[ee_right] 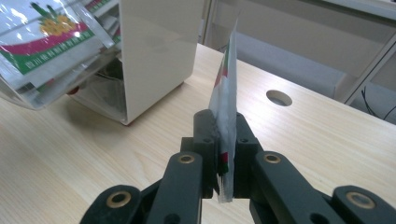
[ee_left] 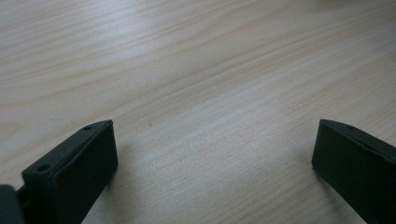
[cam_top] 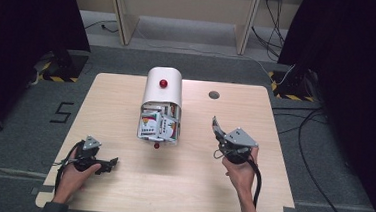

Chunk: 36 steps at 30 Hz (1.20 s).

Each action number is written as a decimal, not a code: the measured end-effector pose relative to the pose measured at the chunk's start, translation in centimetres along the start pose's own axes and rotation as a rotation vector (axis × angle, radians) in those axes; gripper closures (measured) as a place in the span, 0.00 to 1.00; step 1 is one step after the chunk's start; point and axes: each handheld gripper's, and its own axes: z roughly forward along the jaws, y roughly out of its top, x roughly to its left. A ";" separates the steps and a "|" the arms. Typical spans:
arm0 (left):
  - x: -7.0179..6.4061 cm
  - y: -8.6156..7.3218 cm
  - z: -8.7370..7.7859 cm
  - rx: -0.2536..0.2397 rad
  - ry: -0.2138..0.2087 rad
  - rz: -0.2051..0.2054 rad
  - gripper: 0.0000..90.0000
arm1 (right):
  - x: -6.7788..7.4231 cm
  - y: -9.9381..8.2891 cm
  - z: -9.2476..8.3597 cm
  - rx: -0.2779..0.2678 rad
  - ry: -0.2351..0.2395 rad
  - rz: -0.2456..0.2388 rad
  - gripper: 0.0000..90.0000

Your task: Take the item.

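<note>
The right gripper is clamped on a packet, held on edge above the table, right of the white bin. More packets fill the bin's open front. The left gripper rests low over bare tabletop, jaws wide apart.

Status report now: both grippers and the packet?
Left gripper open, low over bare table. Right gripper shut on packet, held edge-up. White box of packets nearby, path clear.
</note>
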 end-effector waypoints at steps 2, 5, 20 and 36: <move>0.0 0.0 0.0 0.000 0.000 0.000 0.00 | -0.2 -0.2 0.2 0.008 -0.003 0.006 0.95; 0.0 0.0 0.0 0.000 0.000 0.000 0.00 | -0.2 -0.6 0.4 0.017 -0.002 0.016 0.95; 0.0 0.0 0.0 0.000 0.000 0.000 0.00 | -1.7 -2.0 1.0 0.052 -0.036 0.047 0.95; 0.0 0.0 0.0 0.000 0.000 0.000 0.00 | -2.1 -3.2 2.1 0.098 -0.044 0.058 0.95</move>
